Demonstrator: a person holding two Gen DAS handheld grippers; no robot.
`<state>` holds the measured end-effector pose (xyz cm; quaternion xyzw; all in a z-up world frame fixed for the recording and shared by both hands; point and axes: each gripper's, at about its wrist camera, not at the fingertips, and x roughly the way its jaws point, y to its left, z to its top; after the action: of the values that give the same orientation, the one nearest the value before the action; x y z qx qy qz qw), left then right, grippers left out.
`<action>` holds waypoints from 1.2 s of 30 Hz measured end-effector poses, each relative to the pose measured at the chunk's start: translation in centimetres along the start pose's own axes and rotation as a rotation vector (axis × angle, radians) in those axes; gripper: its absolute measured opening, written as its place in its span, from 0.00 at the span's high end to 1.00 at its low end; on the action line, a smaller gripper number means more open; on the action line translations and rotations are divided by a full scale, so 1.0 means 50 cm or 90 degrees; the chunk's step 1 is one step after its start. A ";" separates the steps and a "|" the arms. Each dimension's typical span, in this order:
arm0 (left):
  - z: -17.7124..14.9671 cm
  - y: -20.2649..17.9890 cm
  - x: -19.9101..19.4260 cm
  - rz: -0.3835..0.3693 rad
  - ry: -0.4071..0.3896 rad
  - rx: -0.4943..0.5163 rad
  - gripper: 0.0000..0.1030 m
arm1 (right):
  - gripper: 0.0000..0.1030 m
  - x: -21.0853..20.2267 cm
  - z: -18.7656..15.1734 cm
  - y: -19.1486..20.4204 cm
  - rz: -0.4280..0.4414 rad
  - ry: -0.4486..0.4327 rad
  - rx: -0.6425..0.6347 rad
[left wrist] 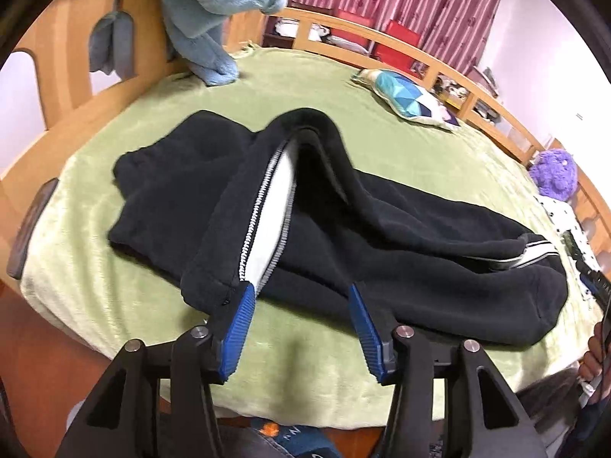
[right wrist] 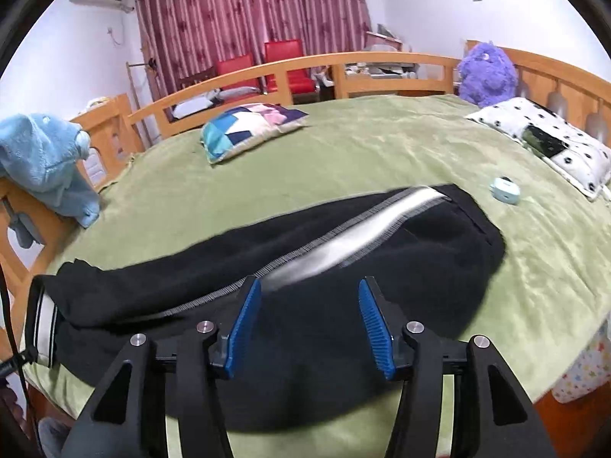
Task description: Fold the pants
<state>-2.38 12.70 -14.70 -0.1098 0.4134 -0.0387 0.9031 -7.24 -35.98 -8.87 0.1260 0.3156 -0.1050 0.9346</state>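
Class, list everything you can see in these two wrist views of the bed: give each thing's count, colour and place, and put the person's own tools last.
Pants: one, black with white stripe, across near bed.
Blanket: one, green, covering bed.
Patchwork pillow: one, blue, white and pink, far side.
Spotted pillow: one, white with black dots, right.
Purple plush: one, by headboard.
Blue plush: one, over left rail.
Small case: one, pale blue, near spotted pillow.
Chairs: two, red, by curtain.
Curtain: dark red, far wall.
Left tool: open, blue pads.
Right tool: open, blue pads.

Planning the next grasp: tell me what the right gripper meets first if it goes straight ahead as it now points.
Most likely the black fleece pants with the white side stripe. They lie on the green blanket right beyond the open right gripper; depth is uncertain.
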 end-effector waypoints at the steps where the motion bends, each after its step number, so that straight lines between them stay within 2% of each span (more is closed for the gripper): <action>1: 0.002 0.005 0.006 0.012 0.000 -0.003 0.52 | 0.47 0.008 0.003 0.008 0.001 0.000 -0.003; 7: 0.022 0.040 0.025 0.076 -0.031 -0.027 0.51 | 0.47 0.070 -0.009 0.042 0.017 0.034 -0.002; 10: 0.038 0.052 0.040 0.077 -0.028 -0.021 0.43 | 0.47 0.085 -0.017 0.046 -0.006 0.044 -0.024; 12: 0.054 0.064 0.057 0.096 -0.022 -0.023 0.43 | 0.47 0.091 -0.021 0.044 -0.019 0.046 -0.029; 16: 0.078 0.090 0.082 0.075 -0.023 -0.056 0.42 | 0.47 0.109 -0.019 0.034 -0.020 0.067 -0.007; 21: 0.105 0.099 0.124 0.085 0.001 -0.047 0.42 | 0.47 0.123 -0.020 0.042 -0.039 0.078 -0.012; 28: 0.117 0.099 0.140 0.069 0.008 -0.048 0.41 | 0.47 0.142 -0.026 0.052 -0.053 0.093 -0.022; 33: 0.115 0.102 0.116 -0.018 0.008 -0.052 0.41 | 0.47 0.147 -0.027 0.056 -0.052 0.100 -0.016; 36: 0.111 0.110 0.088 -0.040 -0.006 -0.061 0.41 | 0.47 0.147 -0.028 0.058 -0.051 0.101 -0.011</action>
<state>4.59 18.28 -15.71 -0.1657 0.4070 -0.0468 0.8970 -1.49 -33.70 -13.98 0.1128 0.3942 -0.1291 0.9029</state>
